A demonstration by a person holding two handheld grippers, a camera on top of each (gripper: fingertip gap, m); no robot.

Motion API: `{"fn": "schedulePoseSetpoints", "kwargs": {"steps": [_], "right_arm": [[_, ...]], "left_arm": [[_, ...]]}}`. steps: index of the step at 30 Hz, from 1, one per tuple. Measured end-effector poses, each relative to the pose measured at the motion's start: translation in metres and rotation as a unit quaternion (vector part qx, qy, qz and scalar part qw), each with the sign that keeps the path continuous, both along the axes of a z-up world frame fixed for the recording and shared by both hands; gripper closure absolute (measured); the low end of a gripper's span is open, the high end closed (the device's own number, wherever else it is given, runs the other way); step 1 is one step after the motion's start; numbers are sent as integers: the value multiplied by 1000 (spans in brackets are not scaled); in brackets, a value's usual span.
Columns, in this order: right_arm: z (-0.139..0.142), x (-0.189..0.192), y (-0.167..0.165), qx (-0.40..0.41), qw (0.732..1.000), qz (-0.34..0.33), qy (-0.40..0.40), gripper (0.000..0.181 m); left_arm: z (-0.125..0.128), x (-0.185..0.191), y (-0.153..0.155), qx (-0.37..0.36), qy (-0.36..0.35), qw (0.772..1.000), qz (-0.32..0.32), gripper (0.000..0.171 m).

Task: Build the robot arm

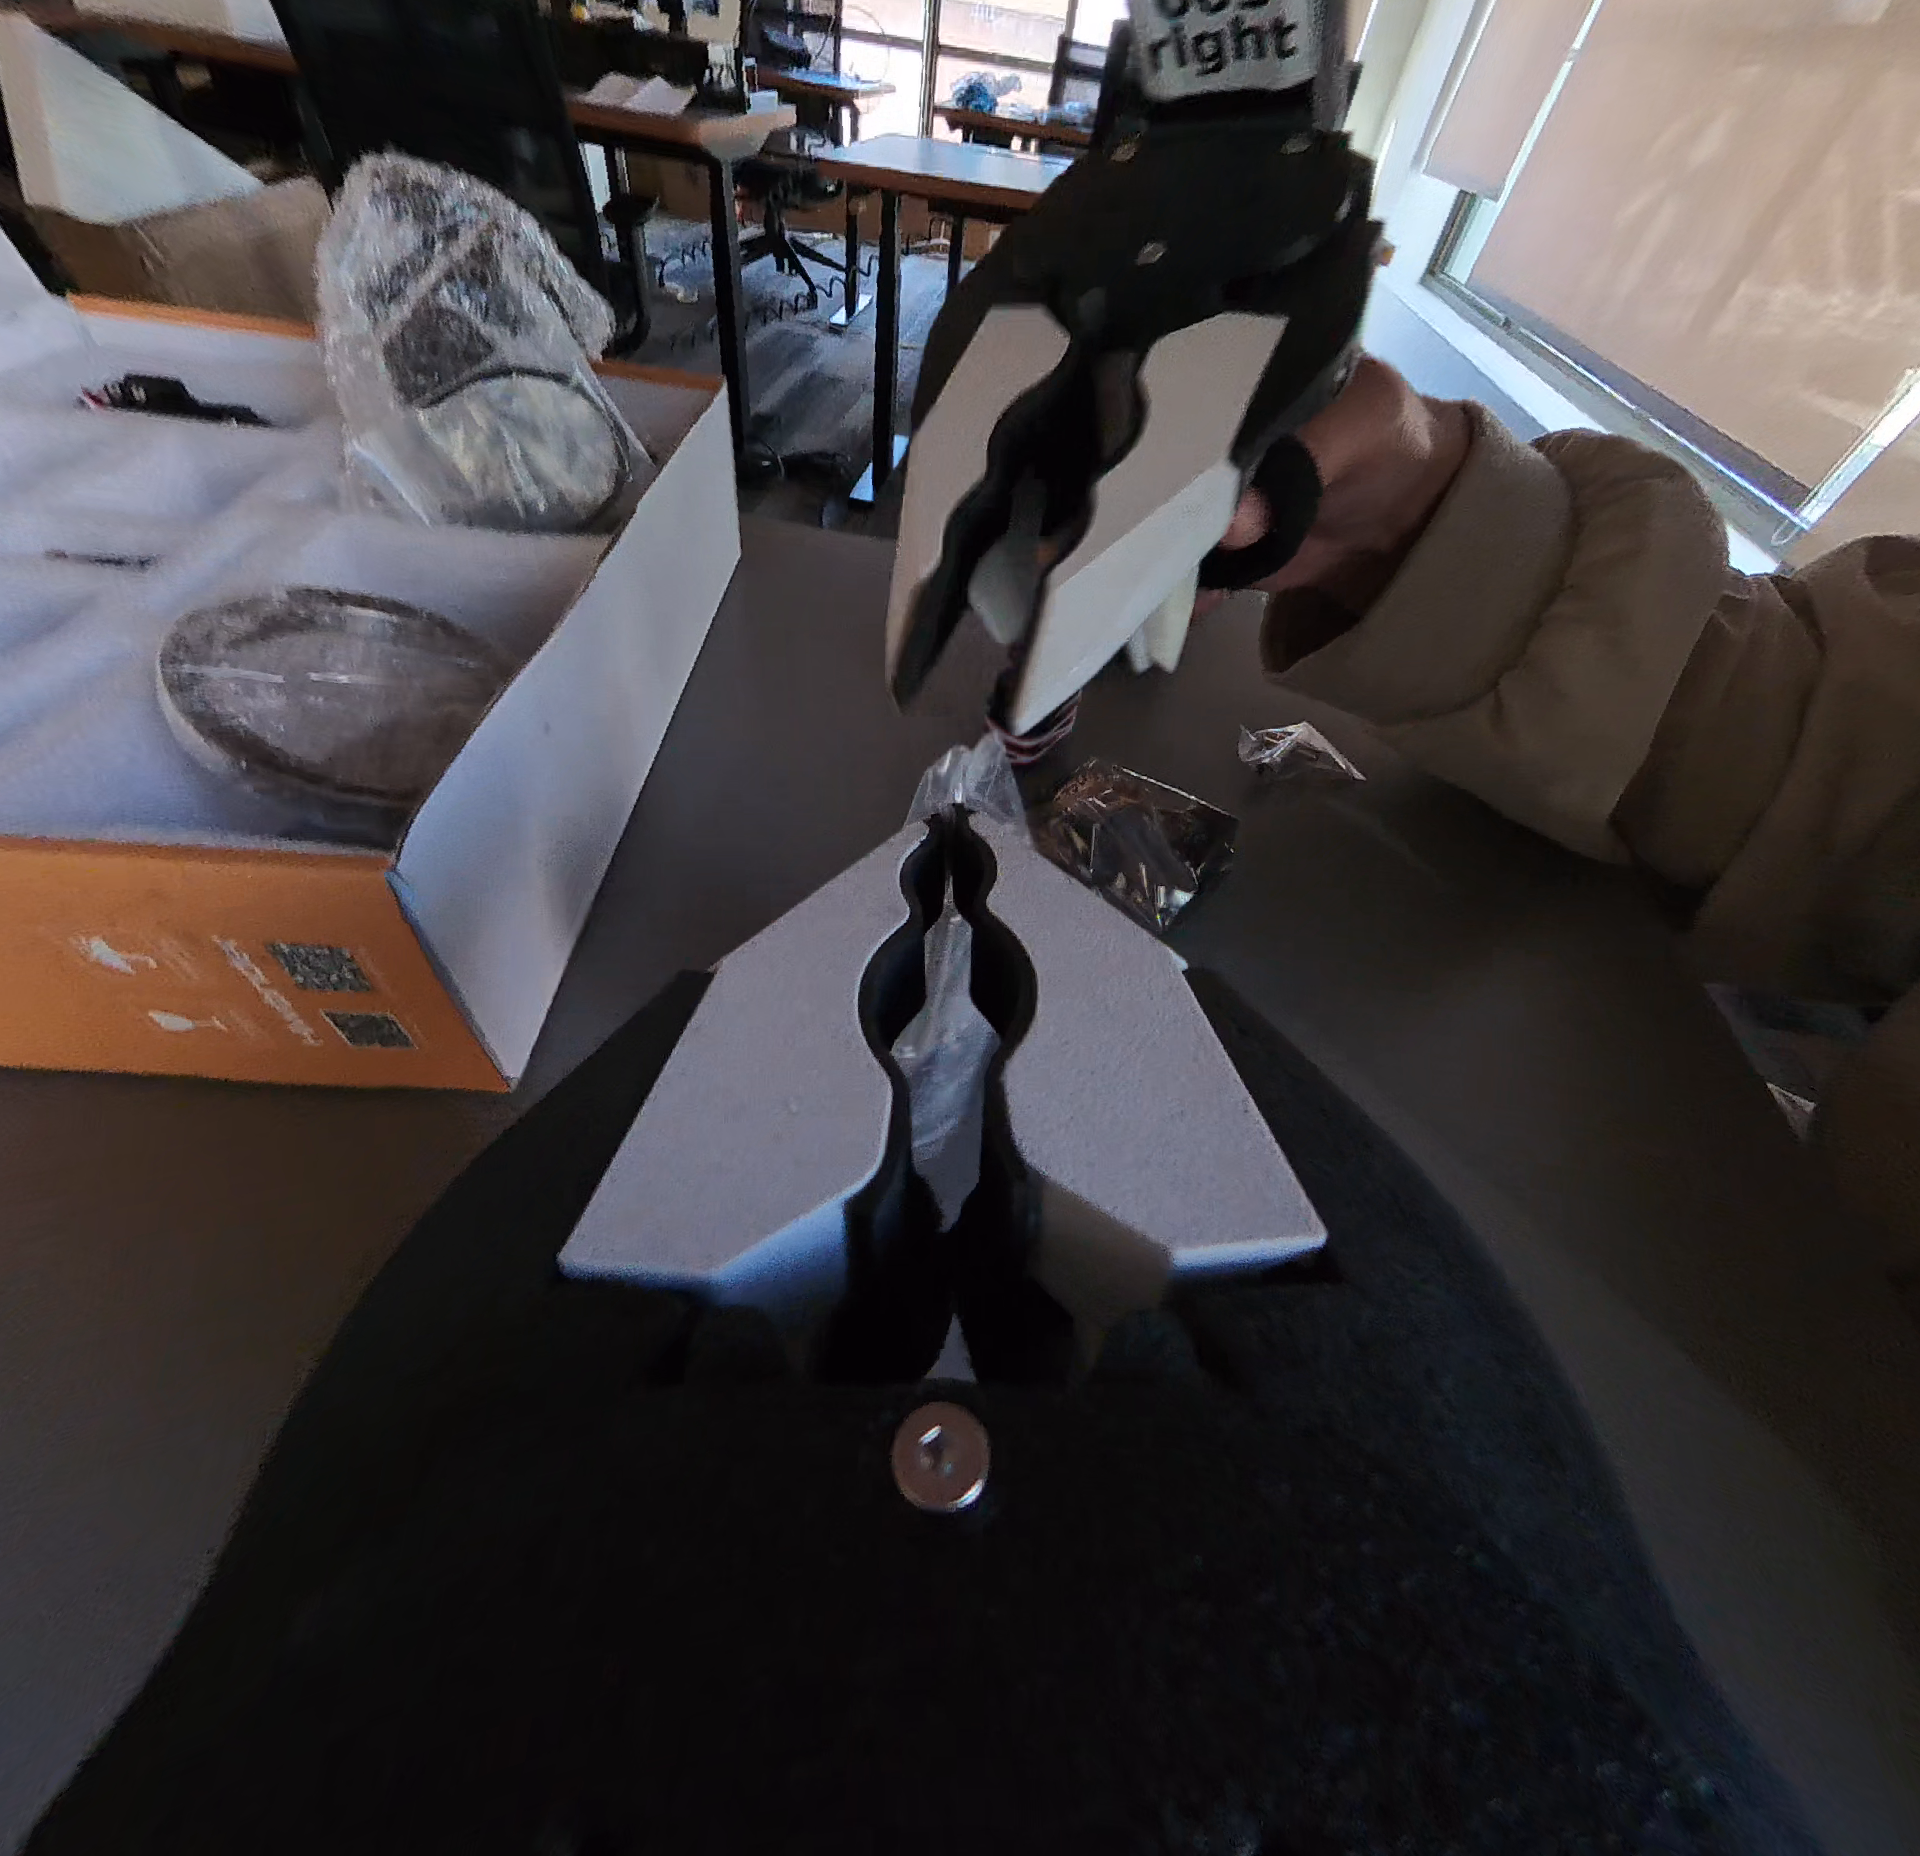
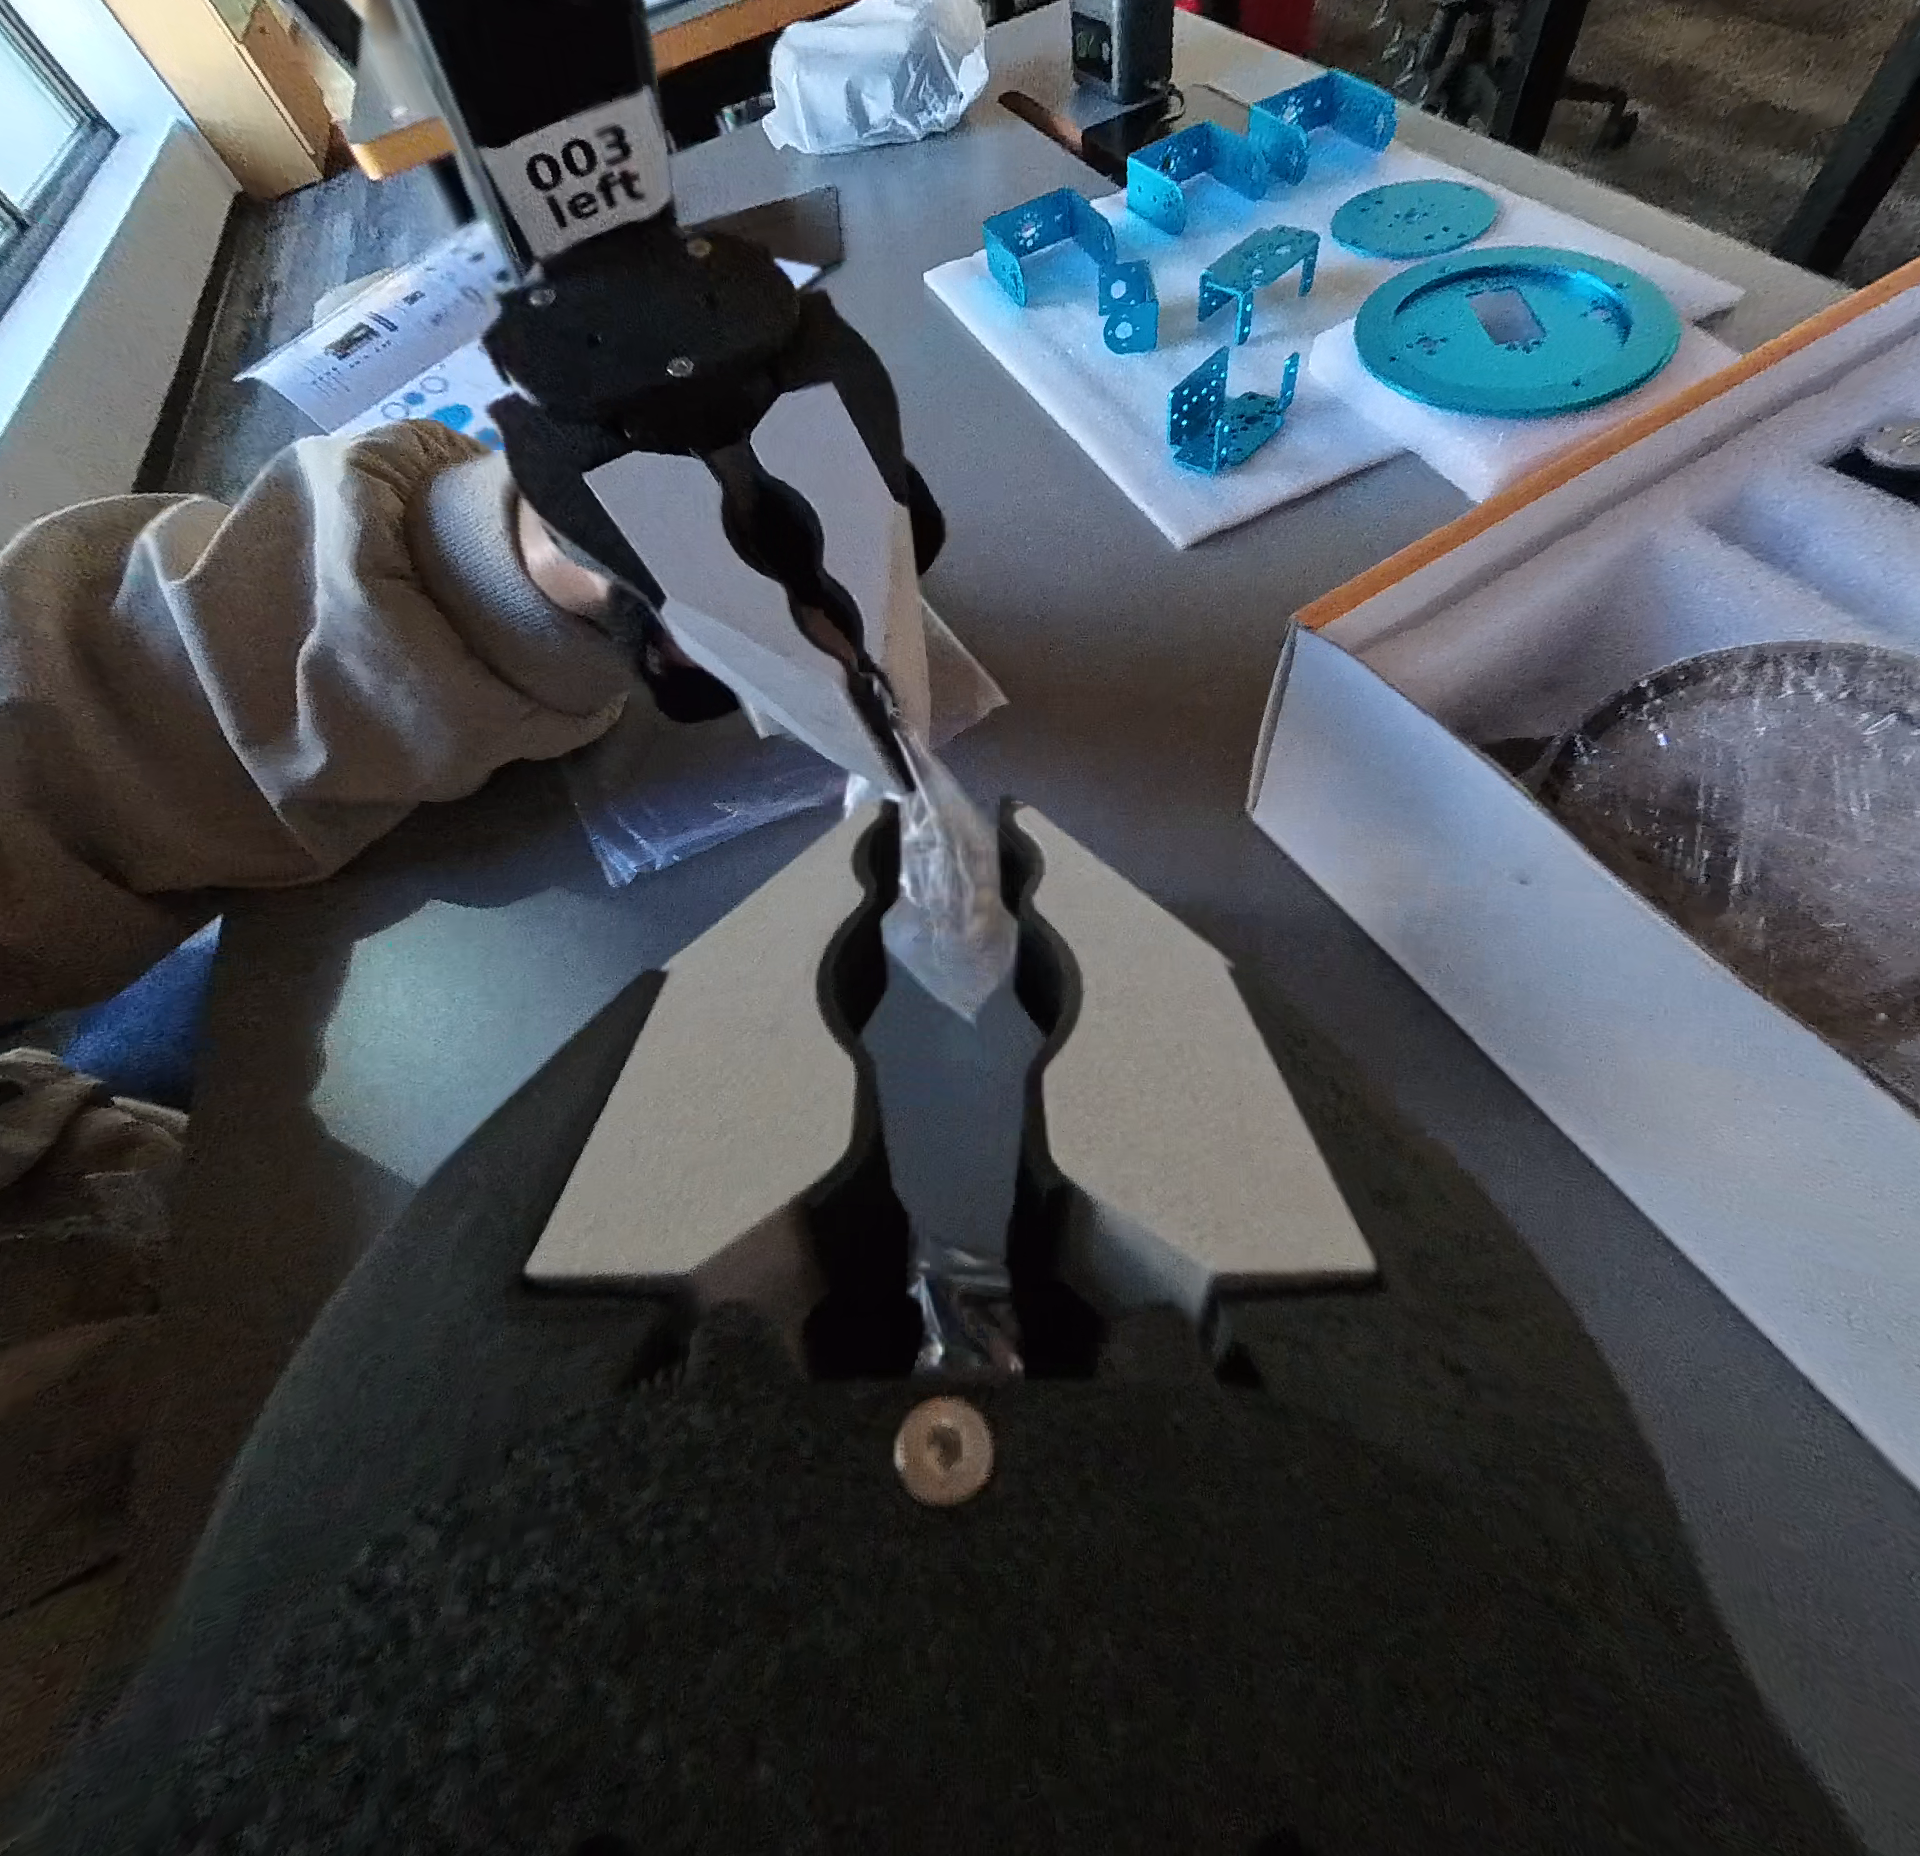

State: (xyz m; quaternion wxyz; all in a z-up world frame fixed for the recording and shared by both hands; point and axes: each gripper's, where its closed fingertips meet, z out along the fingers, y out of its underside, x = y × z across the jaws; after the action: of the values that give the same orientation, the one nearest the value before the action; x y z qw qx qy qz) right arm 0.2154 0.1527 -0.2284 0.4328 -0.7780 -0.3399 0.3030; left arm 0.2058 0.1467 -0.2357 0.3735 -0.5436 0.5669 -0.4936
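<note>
My left gripper (image 1: 954, 819) is shut on a small clear plastic bag (image 1: 971, 778), pinching it at the fingertips. In the right wrist view it (image 2: 894, 767) comes down from above, shut on the top of the same bag (image 2: 951, 902). My right gripper (image 2: 948, 819) is open; the bag hangs between its fingers, with dark gaps at the sides. In the left wrist view the right gripper (image 1: 977, 700) reaches down from above with its fingers apart. A red-and-white striped piece (image 1: 1039, 741) shows at its tips, at the bag's far end.
An orange and white box (image 1: 582, 663) holds a bubble-wrapped item (image 1: 457, 352) and a round wrapped disc (image 1: 322, 694). A foil bag of small parts (image 1: 1138, 856) lies on the grey table. Blue metal brackets (image 2: 1236, 279) and a blue ring (image 2: 1517, 331) sit on white foam. A flat bluish bag (image 2: 686, 809) lies nearby.
</note>
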Motion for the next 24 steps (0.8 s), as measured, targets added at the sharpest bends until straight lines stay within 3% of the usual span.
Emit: {"fn": "schedulePoseSetpoints", "kwargs": {"steps": [1,6,9,11,17,20,23,24], "right_arm": [[3,2,-1,18,1000,-1,4,154],[-14,-11,-8,37,999,30,-16,149],[-18,-15,-6,58,996,30,-66,172],[-11,-13,-5,74,996,21,-53,178],[8,-8,-9,57,998,30,29,181],[0,-9,-8,51,998,30,17,181],[-18,-16,-13,38,997,49,-37,181],[-25,-18,-15,33,996,58,-60,181]], "left_arm": [[-3,0,1,-7,4,1000,1,171],[0,0,2,-49,-21,999,1,171],[4,0,6,-56,-27,998,14,171],[8,-4,6,-60,-34,998,11,171],[20,-6,-2,-75,-62,995,-14,171],[14,-6,-2,-30,-43,999,-3,171],[8,-8,-6,-11,-12,1000,-15,148],[6,-8,-9,6,0,1000,-20,148]]}}
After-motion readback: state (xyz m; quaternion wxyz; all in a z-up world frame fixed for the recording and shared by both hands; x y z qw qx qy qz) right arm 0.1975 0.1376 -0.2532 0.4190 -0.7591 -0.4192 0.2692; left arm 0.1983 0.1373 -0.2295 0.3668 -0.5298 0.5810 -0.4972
